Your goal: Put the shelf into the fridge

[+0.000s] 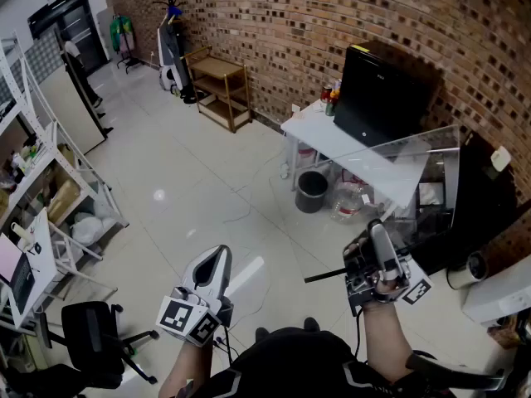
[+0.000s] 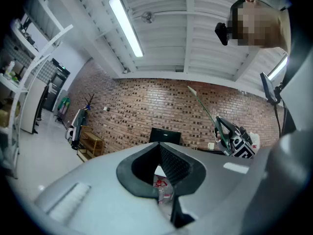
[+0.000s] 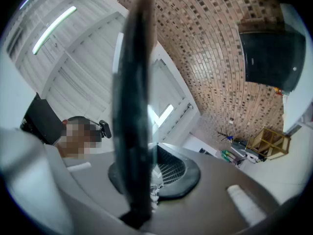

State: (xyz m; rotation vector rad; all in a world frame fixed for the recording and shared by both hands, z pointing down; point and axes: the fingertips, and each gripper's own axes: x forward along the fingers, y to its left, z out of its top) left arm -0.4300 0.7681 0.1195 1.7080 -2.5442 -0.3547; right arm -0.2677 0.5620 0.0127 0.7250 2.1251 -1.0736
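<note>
Left gripper (image 1: 220, 254) is low at centre-left, jaws drawn together with nothing between them, pointing up the tiled floor (image 1: 191, 181). Right gripper (image 1: 377, 230) has its jaws clamped narrow on the lower edge of the shelf (image 1: 419, 168) - a clear pane with a dark rim, raised and tilted. The pane stands in the air before the white table (image 1: 332, 143) and black box (image 1: 377, 98), beside a dark cabinet (image 1: 485, 197) at the far right.

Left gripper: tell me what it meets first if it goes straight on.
Likely the clear jug under the white table, which shows between the left gripper tips. The floor before it looks free, though depth is unclear.
</note>
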